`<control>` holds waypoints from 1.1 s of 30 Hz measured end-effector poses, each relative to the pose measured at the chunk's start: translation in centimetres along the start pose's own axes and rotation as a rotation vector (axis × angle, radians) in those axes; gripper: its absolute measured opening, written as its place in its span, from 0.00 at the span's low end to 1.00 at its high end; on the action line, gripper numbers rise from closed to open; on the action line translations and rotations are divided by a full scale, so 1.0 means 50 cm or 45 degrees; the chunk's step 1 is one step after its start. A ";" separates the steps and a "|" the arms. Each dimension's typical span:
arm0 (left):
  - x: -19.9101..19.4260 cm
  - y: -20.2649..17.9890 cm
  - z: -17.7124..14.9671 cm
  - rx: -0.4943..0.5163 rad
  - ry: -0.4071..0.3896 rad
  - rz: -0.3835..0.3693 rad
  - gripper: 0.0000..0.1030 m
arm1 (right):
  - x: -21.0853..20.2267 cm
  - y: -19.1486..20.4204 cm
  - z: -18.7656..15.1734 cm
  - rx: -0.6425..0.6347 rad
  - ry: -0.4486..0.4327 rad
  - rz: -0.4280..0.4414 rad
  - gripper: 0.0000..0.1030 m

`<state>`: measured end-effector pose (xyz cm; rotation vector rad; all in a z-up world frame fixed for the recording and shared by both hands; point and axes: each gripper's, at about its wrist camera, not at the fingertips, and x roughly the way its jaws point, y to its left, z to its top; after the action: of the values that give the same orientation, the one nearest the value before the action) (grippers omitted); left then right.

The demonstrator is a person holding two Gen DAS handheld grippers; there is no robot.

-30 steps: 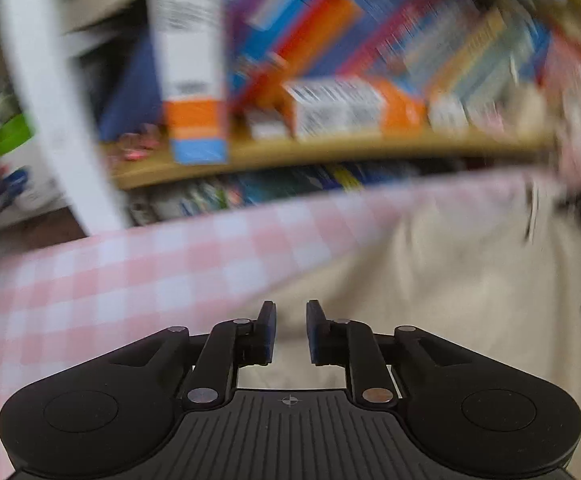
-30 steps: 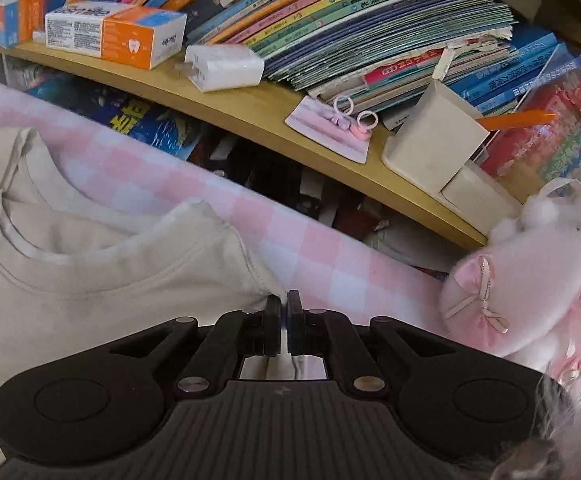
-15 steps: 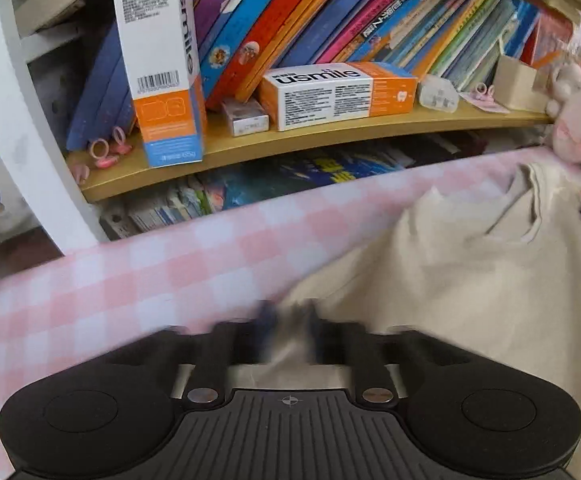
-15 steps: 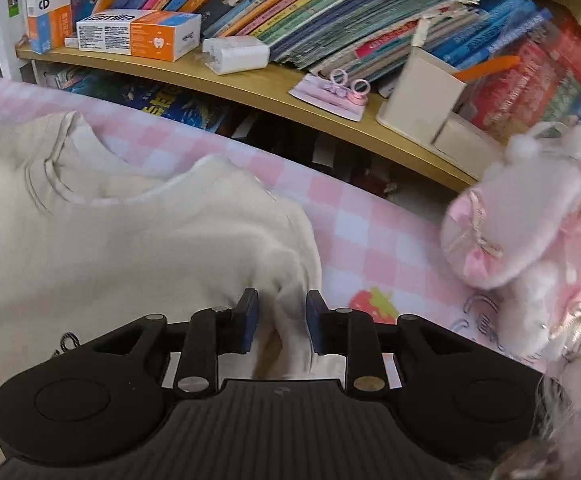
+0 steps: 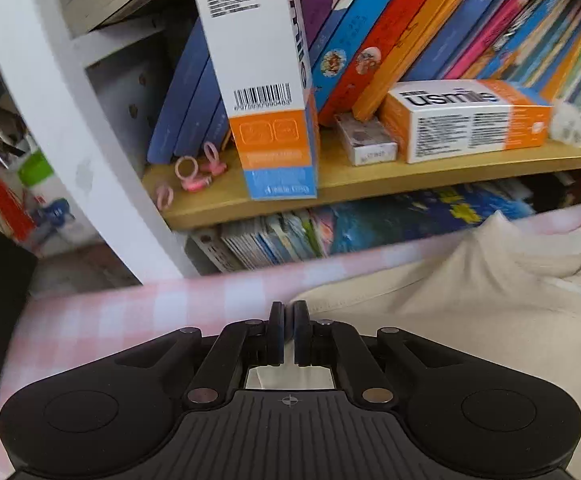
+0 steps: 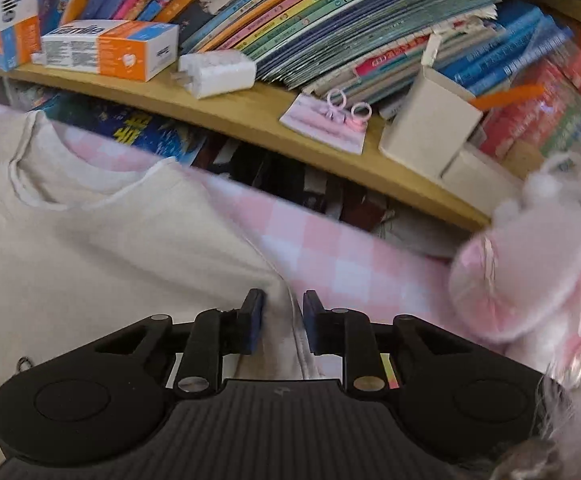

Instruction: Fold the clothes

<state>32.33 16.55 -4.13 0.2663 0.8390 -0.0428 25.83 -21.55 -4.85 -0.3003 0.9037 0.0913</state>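
Pink-and-white checked cloth (image 5: 102, 320) covers the worktop, which stands against a wooden bookshelf (image 6: 250, 120) loaded with books, two orange-and-white cartons and a white charger plug. A pink plush toy (image 6: 530, 260) lies at the right end of the worktop.

**Task item.** The cream T-shirt (image 6: 110, 248) lies spread on the checked cloth, neckline toward the shelf.

**Left claw** (image 5: 288, 334). One second ago its jaws stood apart above the cloth. They are now closed to a thin slit at the shirt's left shoulder edge. A sliver of pale fabric appears to sit between the pads, so the claw is judged to be gripping the shirt edge; motion blur prevents full confirmation.

**Right claw** (image 6: 283, 326). One second ago it was pinched shut on the right shoulder. Half a second ago it had let go. Its jaws are now closing again, with the sleeve seam standing between the pads but not yet pressed.

**Consequence.** The right grip has been re-seated, apparently for a better hold on the sleeve seam. Once both shoulders are secured, the shirt can be lifted or drawn across for the first fold. The plush toy close to the right claw may snag.
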 end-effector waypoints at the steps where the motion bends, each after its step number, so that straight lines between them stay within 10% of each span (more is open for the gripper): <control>1: 0.005 -0.005 0.006 0.010 0.006 0.023 0.05 | 0.007 0.001 0.009 -0.007 -0.004 -0.010 0.20; 11: -0.129 0.018 -0.046 -0.049 -0.086 -0.085 0.14 | -0.066 0.012 -0.012 -0.061 -0.085 0.013 0.34; 18: -0.355 -0.035 -0.232 -0.106 -0.175 -0.242 0.63 | -0.263 -0.023 -0.180 0.119 -0.099 0.067 0.43; 23: -0.471 -0.100 -0.388 -0.111 -0.170 -0.264 0.75 | -0.372 -0.003 -0.318 0.288 -0.053 0.059 0.44; 27: -0.534 -0.152 -0.475 -0.116 -0.182 -0.169 0.79 | -0.420 0.013 -0.391 0.434 -0.016 0.082 0.44; 33: -0.589 -0.218 -0.528 -0.098 -0.151 -0.185 0.80 | -0.444 0.055 -0.403 0.228 -0.085 0.065 0.44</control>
<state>-8.21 10.64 -1.52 0.1286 0.7395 -0.1607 -3.74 -23.80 0.30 -0.1067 0.8471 0.0669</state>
